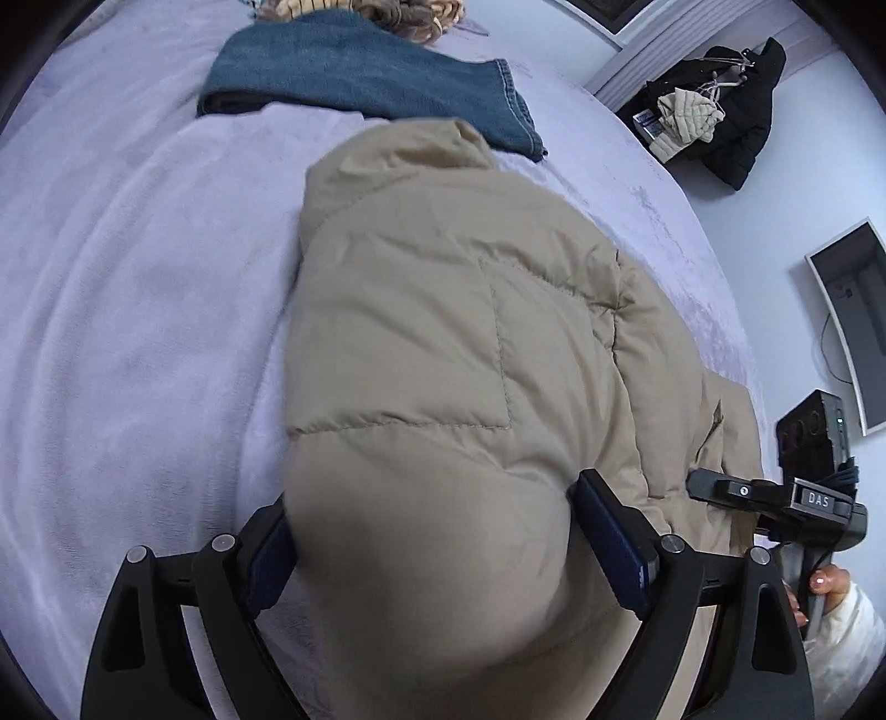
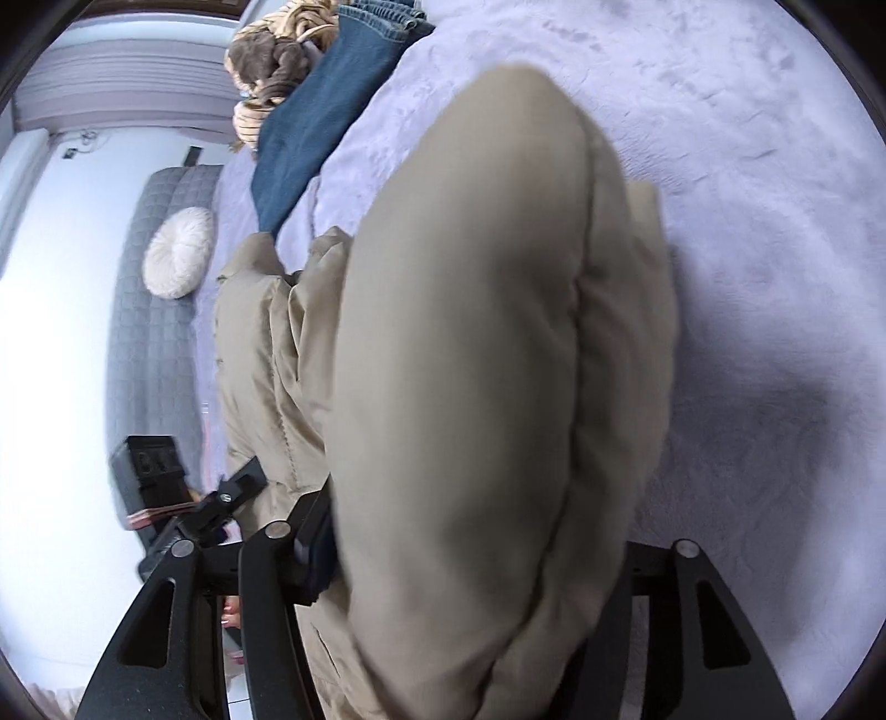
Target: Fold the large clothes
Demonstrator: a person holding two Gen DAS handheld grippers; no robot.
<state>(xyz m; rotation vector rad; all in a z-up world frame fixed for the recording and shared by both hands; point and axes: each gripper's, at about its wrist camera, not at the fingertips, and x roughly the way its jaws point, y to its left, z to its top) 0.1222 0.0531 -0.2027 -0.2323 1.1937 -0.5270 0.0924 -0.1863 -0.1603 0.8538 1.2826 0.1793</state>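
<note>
A beige puffer jacket point(image 1: 443, 332) lies folded into a thick bundle on the lilac bed cover point(image 1: 138, 277). My left gripper point(image 1: 432, 554) stands wide over the bundle's near end. The padding bulges up between its fingers, and the blue face of the right pad point(image 1: 609, 548) shows bare beside it. In the right wrist view the jacket point(image 2: 470, 360) fills the gap of my right gripper point(image 2: 476, 548). Its left pad point(image 2: 315, 554) sits at the fabric's edge and its right fingertip is hidden under the bulge. Each gripper shows in the other's view, the right gripper point(image 1: 775, 498) held by a hand point(image 1: 825, 581).
Folded blue jeans point(image 1: 360, 77) lie beyond the jacket, with a pile of knitwear point(image 1: 410, 16) behind them. A black coat point(image 1: 742, 111) with hangers lies on the floor at right. A grey quilted bench with a round white cushion point(image 2: 177, 252) stands left of the bed.
</note>
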